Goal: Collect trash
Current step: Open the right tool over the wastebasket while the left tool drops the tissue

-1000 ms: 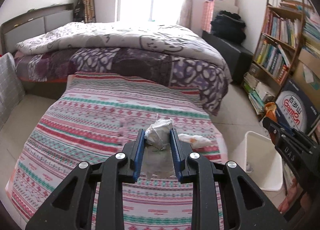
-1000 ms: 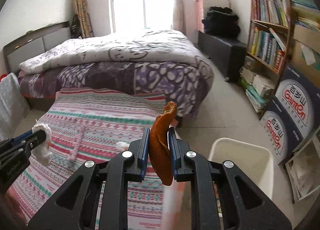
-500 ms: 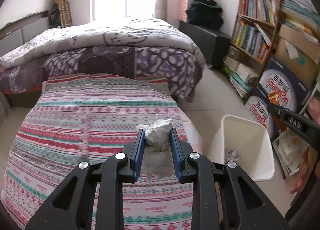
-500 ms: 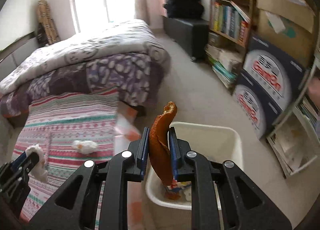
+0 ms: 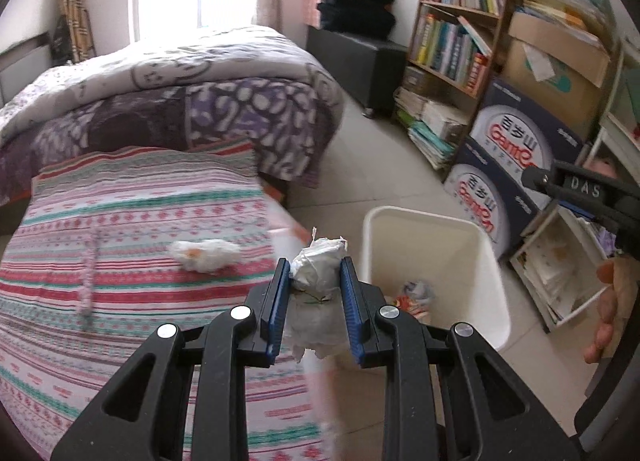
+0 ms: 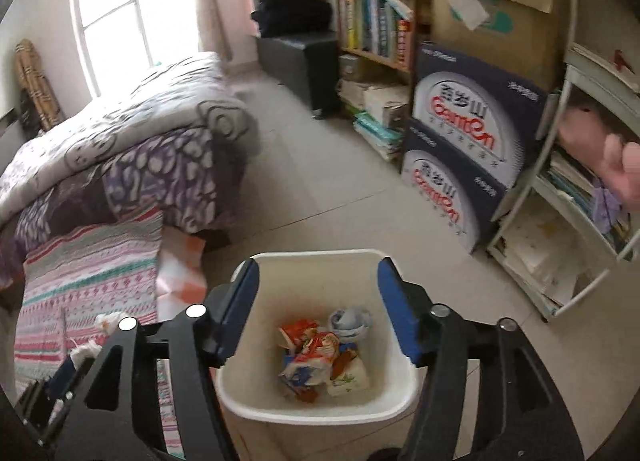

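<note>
Currently right claw (image 6: 318, 311) over bin (image 6: 316, 413), jaws just opened, nothing between. Left claw (image 5: 313, 297) pinching paper wad (image 5: 318, 269), beside bin rim. Advise: centre wad above opening before release. Second wad (image 5: 204, 255) on bed.

A lived-in bedroom — a bed (image 5: 168, 101) under a rumpled quilt, a crammed bookshelf (image 5: 452, 33), stacked cartons (image 6: 472, 133) on the tiled floor.

One gripper clamped, the other just sprung open

The left gripper (image 5: 314, 293) tilts downward, jaws pinched tight. The right gripper (image 6: 318, 309) also tilts downward, its jaws just opened, nothing between them.
</note>
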`<state>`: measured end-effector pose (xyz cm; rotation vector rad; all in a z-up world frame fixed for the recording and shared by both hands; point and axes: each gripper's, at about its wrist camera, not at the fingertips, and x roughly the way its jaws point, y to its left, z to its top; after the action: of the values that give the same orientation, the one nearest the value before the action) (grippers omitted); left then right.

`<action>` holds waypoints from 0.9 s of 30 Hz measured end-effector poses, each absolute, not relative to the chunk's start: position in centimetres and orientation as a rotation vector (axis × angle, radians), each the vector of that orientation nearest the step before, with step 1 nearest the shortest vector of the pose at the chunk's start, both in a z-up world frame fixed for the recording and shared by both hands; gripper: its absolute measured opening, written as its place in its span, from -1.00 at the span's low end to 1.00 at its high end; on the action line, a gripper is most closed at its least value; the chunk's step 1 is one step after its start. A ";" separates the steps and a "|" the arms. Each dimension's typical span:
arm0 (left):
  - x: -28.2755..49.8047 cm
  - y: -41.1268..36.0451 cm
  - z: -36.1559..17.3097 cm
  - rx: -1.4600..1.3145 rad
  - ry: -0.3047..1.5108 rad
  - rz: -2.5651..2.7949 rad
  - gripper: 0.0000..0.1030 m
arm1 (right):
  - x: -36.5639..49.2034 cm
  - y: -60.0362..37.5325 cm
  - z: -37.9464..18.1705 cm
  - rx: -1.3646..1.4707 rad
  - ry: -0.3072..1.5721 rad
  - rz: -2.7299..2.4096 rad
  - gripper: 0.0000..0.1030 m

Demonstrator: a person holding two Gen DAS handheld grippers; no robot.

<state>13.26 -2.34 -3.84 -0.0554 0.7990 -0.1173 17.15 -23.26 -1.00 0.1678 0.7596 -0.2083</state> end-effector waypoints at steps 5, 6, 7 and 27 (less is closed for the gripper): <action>13.7 -5.2 -4.5 -0.052 0.812 -0.170 -0.50 | 16.9 -25.6 -0.7 0.197 0.750 -0.258 0.39; 13.8 -5.8 -4.7 -0.047 0.817 -0.179 -0.50 | 16.9 -26.1 -0.7 0.206 0.750 -0.268 0.40; 13.9 -6.2 -4.8 -0.048 0.822 -0.185 -0.50 | 16.8 -26.5 -0.7 0.214 0.752 -0.275 0.41; 15.0 -8.7 -4.9 -0.131 0.842 -0.316 0.02 | 17.2 -27.1 -0.6 0.267 0.746 -0.315 0.62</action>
<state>15.03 -8.69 -4.89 -0.1313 0.8418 -0.3161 17.17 -27.12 -0.60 0.2668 0.7463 -0.3147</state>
